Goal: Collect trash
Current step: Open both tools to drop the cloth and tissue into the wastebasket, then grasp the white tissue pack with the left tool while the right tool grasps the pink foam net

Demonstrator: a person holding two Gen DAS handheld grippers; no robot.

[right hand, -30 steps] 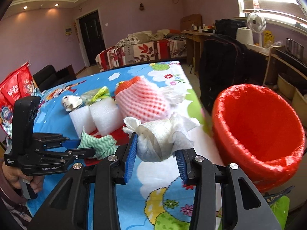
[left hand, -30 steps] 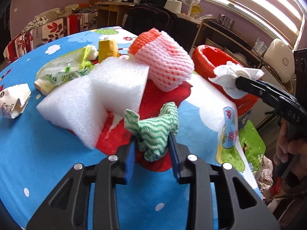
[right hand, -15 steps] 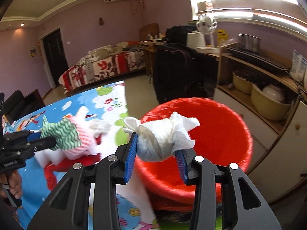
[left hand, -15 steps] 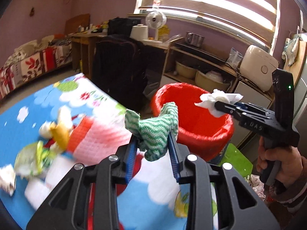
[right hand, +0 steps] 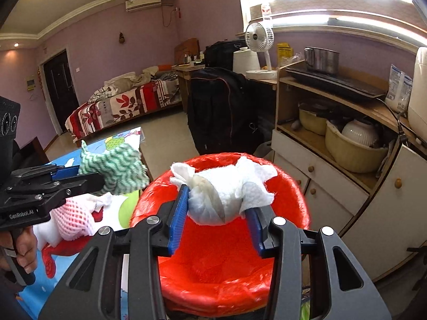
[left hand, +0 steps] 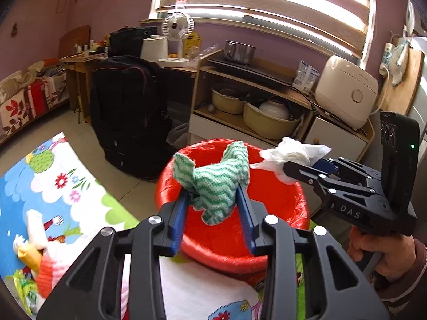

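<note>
Over the red bin (right hand: 291, 197), both tilted-down tools' jaws have just been opening, left (left hand: 213, 200) around green cloth (left hand: 216, 184), right (right hand: 217, 210) around tissue (right hand: 221, 189).

Green-striped cloth (left hand: 216, 184) – rough weave; white tissue (right hand: 224, 192) crumpled, soft paper; red bin liner (right hand: 213, 261) – glossy plastic.

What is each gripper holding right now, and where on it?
Left gripper: green cloth, pinched at its bunched middle. Right gripper: white tissue wad, pinched across its sides.
</note>
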